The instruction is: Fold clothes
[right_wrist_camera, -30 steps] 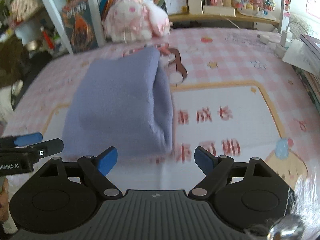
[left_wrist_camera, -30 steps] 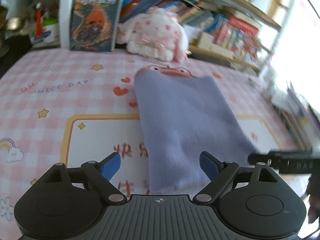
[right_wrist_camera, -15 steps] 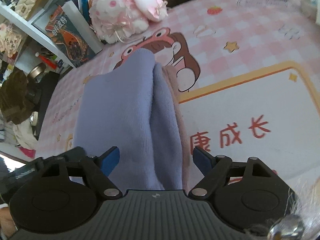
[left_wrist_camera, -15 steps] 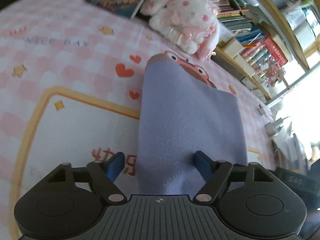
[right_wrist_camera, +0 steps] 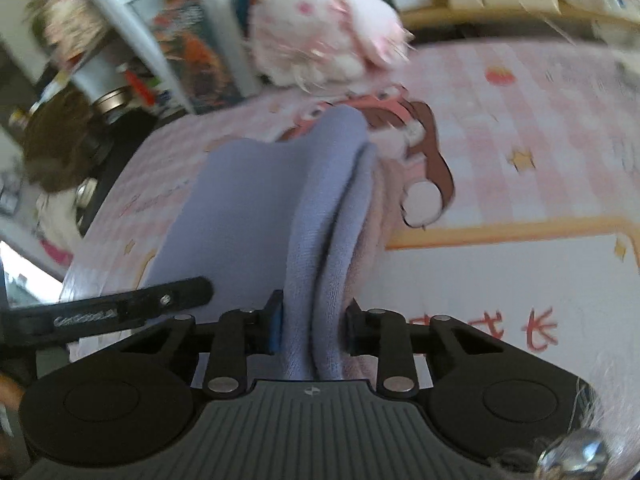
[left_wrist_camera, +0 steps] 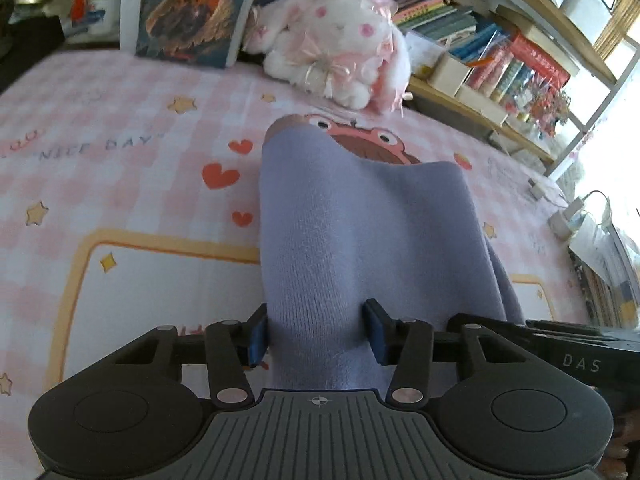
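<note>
Folded lavender knit garment [left_wrist_camera: 360,248] on pink checked cartoon mat [left_wrist_camera: 120,184], plush rabbit [left_wrist_camera: 336,52] at 12 o'clock. Left gripper [left_wrist_camera: 316,334] and right gripper [right_wrist_camera: 312,326] closing, near-edge fabric bunched between pads. Risk: uneven bite, layers slipping apart, fold skewing.

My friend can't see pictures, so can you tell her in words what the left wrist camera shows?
A black two-finger left claw is closing on the near edge of a folded lavender knit garment, which sits between its blue pads. The garment lies on a pink checked mat printed with hearts and stars. A fluffy white and pink plush bunny sits behind it, before crowded bookshelves.
</note>
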`<act>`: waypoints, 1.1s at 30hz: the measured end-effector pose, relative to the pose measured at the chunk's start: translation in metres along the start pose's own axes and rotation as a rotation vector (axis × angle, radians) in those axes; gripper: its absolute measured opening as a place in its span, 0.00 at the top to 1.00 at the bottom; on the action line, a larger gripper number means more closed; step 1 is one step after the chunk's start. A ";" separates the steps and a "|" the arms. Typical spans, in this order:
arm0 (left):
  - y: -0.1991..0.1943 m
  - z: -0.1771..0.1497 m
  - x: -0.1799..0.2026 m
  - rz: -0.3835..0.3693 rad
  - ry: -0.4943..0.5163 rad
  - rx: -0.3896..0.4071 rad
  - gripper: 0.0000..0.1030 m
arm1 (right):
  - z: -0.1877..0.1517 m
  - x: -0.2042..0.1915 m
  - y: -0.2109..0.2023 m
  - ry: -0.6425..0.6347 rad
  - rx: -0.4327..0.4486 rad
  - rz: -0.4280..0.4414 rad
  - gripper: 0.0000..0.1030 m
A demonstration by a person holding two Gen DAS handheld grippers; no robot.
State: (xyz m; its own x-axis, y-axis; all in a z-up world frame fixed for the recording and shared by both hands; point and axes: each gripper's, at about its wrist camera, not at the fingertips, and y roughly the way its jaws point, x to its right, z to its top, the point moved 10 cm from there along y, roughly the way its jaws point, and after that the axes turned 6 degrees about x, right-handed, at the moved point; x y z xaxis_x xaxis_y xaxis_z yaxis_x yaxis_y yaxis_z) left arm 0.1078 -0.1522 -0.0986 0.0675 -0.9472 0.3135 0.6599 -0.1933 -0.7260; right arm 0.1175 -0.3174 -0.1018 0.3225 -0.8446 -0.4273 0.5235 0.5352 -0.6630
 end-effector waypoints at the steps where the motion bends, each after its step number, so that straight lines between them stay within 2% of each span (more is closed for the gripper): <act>1: 0.002 -0.001 -0.005 -0.014 -0.035 -0.014 0.52 | -0.001 0.004 0.002 0.025 -0.009 0.005 0.75; 4: 0.008 -0.004 -0.017 -0.054 -0.142 -0.046 0.47 | -0.005 0.016 0.007 0.092 -0.036 0.013 0.72; 8: 0.014 -0.006 -0.022 -0.095 -0.213 -0.060 0.43 | -0.008 0.026 0.011 0.156 -0.063 0.010 0.59; 12: 0.021 -0.010 -0.024 -0.124 -0.282 -0.071 0.41 | -0.011 0.030 0.015 0.202 -0.083 0.025 0.54; 13: 0.019 -0.010 -0.021 -0.108 -0.259 -0.067 0.42 | -0.011 0.030 0.017 0.212 -0.086 0.033 0.54; 15: 0.017 -0.009 -0.015 -0.074 -0.209 -0.058 0.50 | -0.012 0.026 0.018 0.204 -0.094 0.037 0.64; 18: 0.006 -0.003 -0.001 -0.025 -0.069 -0.014 0.52 | -0.003 0.010 0.010 0.082 -0.049 0.036 0.72; 19: 0.006 -0.003 -0.001 -0.027 -0.065 -0.019 0.52 | -0.002 0.006 0.007 0.045 -0.033 0.037 0.73; 20: 0.007 -0.004 -0.001 -0.030 -0.062 -0.026 0.51 | -0.001 0.002 0.004 0.009 -0.018 0.037 0.73; 24: 0.014 -0.009 -0.017 -0.085 -0.179 -0.072 0.43 | -0.009 0.018 0.011 0.113 -0.067 0.041 0.68; 27: 0.018 -0.013 -0.021 -0.121 -0.232 -0.084 0.40 | -0.010 0.023 0.015 0.152 -0.083 0.046 0.64; 31: 0.017 -0.014 -0.018 -0.116 -0.227 -0.062 0.45 | -0.011 0.026 0.020 0.197 -0.088 0.057 0.61; 33: 0.013 -0.013 -0.016 -0.102 -0.221 -0.049 0.52 | -0.011 0.024 0.020 0.193 -0.087 0.059 0.66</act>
State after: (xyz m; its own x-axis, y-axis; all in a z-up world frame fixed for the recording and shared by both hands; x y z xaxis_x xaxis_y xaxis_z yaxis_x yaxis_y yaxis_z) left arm 0.1060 -0.1434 -0.1211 0.1678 -0.8444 0.5087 0.6352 -0.3020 -0.7109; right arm 0.1272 -0.3269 -0.1327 0.1892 -0.7989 -0.5710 0.4357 0.5894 -0.6803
